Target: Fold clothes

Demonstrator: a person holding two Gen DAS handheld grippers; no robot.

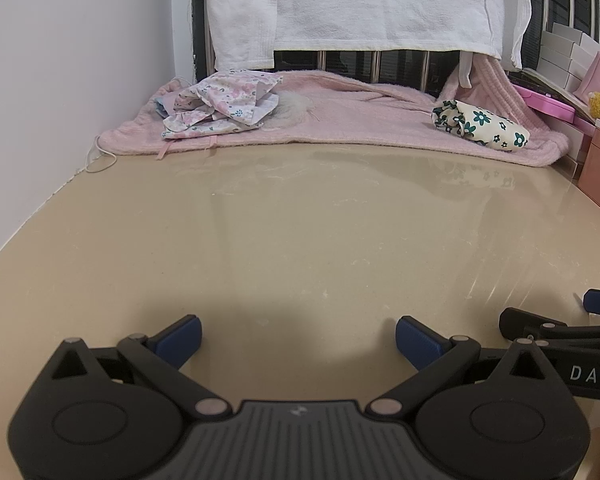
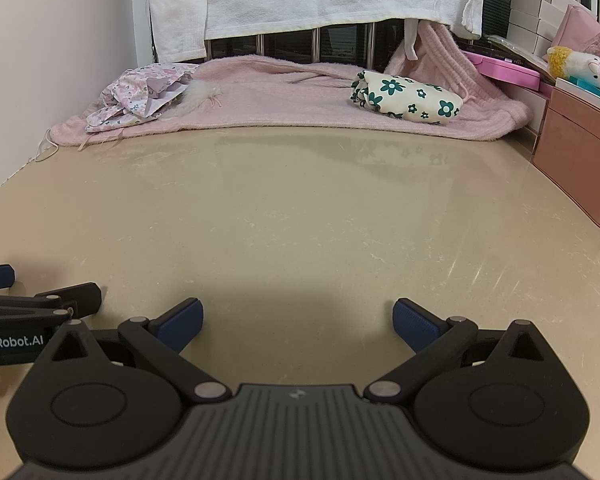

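Two grippers rest side by side with jaws apart, empty: left gripper (image 1: pixel 298 336), right gripper (image 2: pixel 296 320). Ahead across the bare beige tabletop (image 2: pixel 300 208), a crumpled pink floral garment (image 1: pixel 220 106) lies far-left, nearer the left; a folded green-flowered bundle (image 2: pixel 406 98) sits far-right, both on a pink blanket (image 1: pixel 340 116). Nothing blocks the reach

Plush toy (image 2: pixel 580 65) atop pink boxes (image 2: pixel 576 136), far right
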